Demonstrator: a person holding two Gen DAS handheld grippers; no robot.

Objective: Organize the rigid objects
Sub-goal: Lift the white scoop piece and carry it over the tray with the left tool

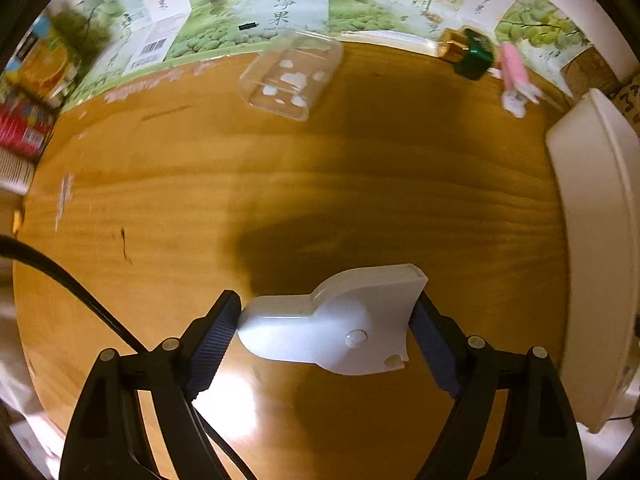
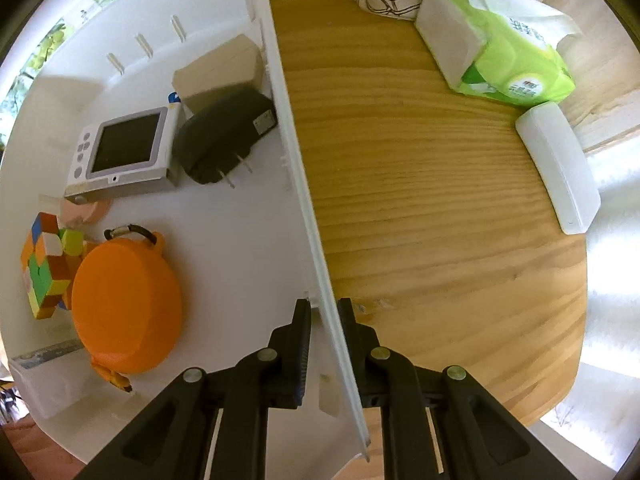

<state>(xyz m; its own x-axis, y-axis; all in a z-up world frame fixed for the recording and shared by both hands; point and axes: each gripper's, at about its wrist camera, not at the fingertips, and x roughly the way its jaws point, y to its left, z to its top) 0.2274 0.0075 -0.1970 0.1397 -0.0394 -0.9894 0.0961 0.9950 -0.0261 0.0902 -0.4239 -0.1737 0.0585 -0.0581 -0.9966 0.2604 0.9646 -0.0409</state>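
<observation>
We hold a white plastic piece (image 1: 336,332) crosswise in our left gripper (image 1: 326,328), the jaws spread wide with a blue pad pressing on each end of it, and it hangs clear above the wooden table (image 1: 200,200). Our right gripper (image 2: 325,320) is nearly closed, pinching the thin side wall of the white bin (image 2: 304,200), which seems to steady it. On the inner side of that wall, ahead of the right fingers, the bin already holds an orange round case (image 2: 126,304), a colour cube (image 2: 44,268), a small screen device (image 2: 124,148), a black plug adapter (image 2: 224,140) and a beige block (image 2: 220,68), so we judge a good part of the sorting done. From the left gripper the bin shows at the far right edge of view, well apart from the piece we carry, so this piece is not yet delivered. Far ahead of the left fingers lie a clear plastic tray (image 1: 292,76), a gold and green bottle (image 1: 468,52) and a pink item (image 1: 516,76), all still loose on the table. On the outer side of the right fingers sit a tissue pack (image 2: 504,48) and a white oblong case (image 2: 560,168); whether either belongs in the bin we cannot tell.
</observation>
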